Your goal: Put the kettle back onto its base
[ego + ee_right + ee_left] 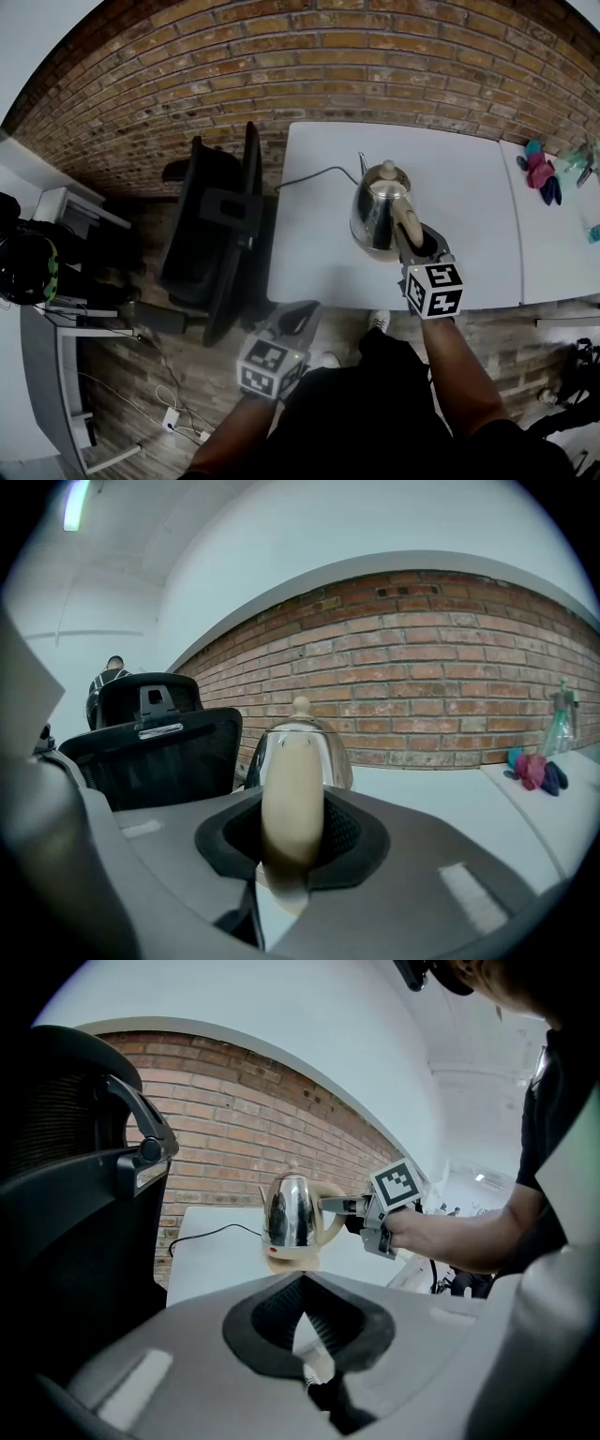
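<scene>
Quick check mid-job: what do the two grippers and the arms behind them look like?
Both the left gripper and the right gripper have smooth grey moulded jaws lined with black ribbed pads. Each carries a white cube printed with black square markers. The person wears a black top, and the forearms are uncovered.
</scene>
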### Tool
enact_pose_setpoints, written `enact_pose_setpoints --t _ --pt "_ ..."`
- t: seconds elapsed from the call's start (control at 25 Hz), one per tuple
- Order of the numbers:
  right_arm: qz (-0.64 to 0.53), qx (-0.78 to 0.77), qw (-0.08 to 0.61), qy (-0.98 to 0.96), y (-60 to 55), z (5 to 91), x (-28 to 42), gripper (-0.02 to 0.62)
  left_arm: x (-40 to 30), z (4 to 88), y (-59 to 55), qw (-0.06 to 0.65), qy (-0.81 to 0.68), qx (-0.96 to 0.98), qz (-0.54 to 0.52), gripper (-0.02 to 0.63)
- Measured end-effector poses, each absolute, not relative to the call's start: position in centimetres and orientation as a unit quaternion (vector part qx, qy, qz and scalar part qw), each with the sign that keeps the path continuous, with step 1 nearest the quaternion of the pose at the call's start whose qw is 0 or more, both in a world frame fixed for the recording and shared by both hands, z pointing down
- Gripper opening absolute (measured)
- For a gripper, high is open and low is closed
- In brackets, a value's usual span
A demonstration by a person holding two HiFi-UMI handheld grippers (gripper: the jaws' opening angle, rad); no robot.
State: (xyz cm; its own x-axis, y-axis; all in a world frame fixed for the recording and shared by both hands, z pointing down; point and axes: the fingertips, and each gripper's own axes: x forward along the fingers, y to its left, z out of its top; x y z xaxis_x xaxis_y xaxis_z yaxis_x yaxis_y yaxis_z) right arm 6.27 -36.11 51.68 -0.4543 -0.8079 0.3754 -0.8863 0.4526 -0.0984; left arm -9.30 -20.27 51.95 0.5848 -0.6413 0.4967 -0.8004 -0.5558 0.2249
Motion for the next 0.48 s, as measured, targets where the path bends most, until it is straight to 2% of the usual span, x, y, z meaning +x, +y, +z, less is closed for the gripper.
enact_pose_setpoints --t 0.48 --pt "0.161 0.531 0.151 -0.818 -37.5 53.6 9.1 0.109 -8.2 52.2 -22.1 0.219 -0.408 0.868 0.181 0.001"
